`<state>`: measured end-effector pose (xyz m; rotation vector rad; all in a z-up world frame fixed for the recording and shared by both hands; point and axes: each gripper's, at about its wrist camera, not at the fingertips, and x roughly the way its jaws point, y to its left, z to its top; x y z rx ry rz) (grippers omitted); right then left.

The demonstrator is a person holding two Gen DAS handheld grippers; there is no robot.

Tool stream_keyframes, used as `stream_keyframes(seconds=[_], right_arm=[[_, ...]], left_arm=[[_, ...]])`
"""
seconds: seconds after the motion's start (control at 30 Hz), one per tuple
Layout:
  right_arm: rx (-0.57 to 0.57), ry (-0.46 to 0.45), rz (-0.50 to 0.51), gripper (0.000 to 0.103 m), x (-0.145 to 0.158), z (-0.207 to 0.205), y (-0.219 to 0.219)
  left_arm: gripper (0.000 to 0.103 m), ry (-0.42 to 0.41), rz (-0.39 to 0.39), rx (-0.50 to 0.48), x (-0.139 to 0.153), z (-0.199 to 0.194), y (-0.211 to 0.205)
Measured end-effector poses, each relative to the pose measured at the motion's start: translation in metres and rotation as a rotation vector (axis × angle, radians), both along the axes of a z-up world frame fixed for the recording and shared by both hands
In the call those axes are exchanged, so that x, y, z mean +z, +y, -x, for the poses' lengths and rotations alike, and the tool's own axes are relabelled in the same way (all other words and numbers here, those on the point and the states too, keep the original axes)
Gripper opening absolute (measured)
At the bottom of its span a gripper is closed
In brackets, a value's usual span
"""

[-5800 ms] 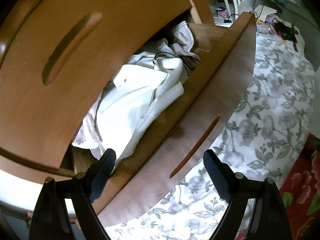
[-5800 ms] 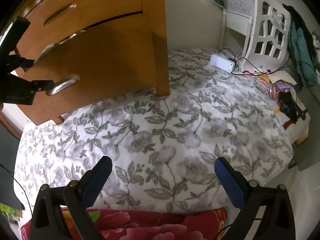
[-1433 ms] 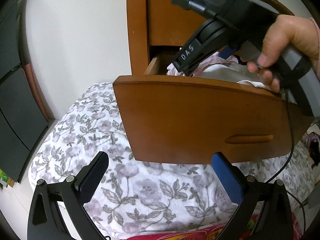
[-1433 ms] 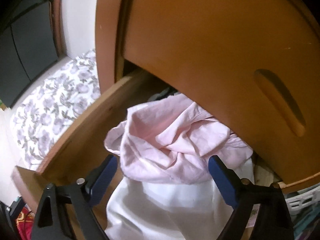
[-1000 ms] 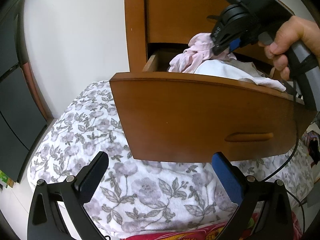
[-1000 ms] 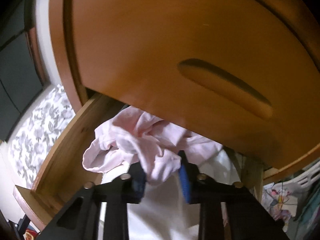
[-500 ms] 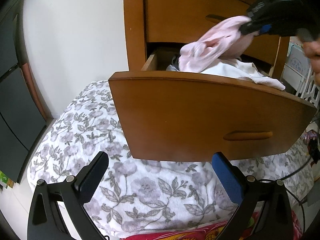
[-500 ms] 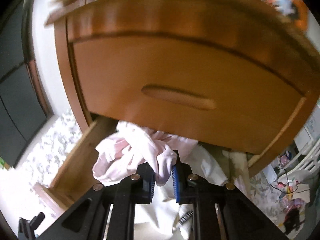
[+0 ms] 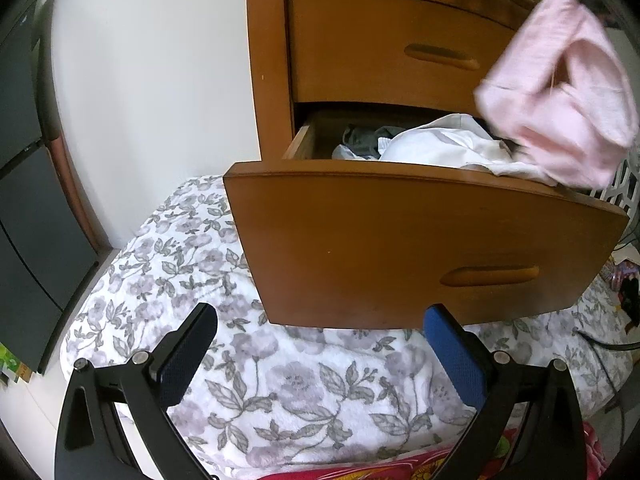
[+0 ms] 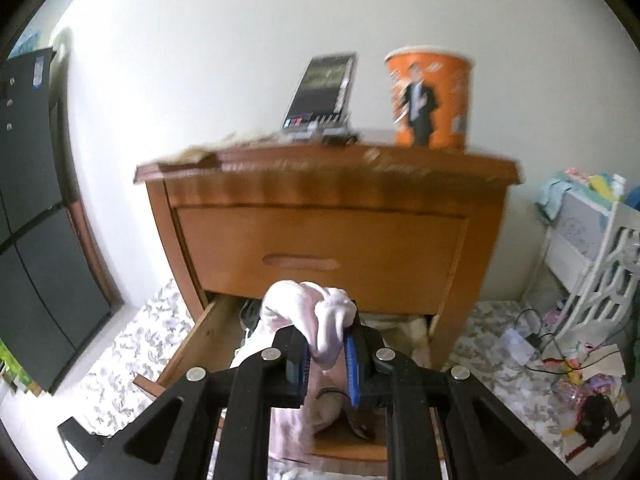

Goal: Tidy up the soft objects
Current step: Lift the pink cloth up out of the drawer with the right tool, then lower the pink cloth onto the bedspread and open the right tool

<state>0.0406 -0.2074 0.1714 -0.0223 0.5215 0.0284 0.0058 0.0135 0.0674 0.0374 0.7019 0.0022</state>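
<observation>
**Pink garment lifted clear of the open drawer**

Nearest, the left gripper (image 9: 320, 354) hangs with jaws wide and empty over the floral bedding (image 9: 280, 392). The right gripper (image 10: 327, 354), having just narrowed, pinches a fold of the pink garment (image 10: 316, 316), held high, probably to free it from the drawer (image 9: 400, 248). White clothes (image 9: 440, 148) lie inside.

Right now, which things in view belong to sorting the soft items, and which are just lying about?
Part of the job:
- crumpled pale pink garment, clamped in the right gripper
- open wooden lower drawer
- white folded clothes inside it
- left gripper, open and empty

Lying about:
- orange printed paper cup
- dark upright booklet
- floral bedspread
</observation>
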Motion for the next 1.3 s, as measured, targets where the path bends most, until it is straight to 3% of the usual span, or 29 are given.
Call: stream_keyframes(seconds=[0.3, 0.73, 1.03, 1.3], right_arm=[[-0.049, -0.072, -0.031, 0.015, 0.033, 0.067, -0.023], [-0.03, -0.029, -0.043, 0.015, 0.027, 0.113, -0.031], [0.036, 0.123, -0.057, 0.015, -0.02, 0.095, -0.013], [0.132, 0.337, -0.03, 0.015, -0.093, 0.068, 0.022]], left_arm=[[0.103, -0.031, -0.026, -0.017, 0.004, 0.008, -0.005], [0.103, -0.011, -0.027, -0.015, 0.002, 0.016, -0.005], [0.103, 0.003, -0.038, -0.028, 0.001, 0.017, -0.008], [0.103, 0.006, -0.035, -0.028, 0.001, 0.017, -0.007]])
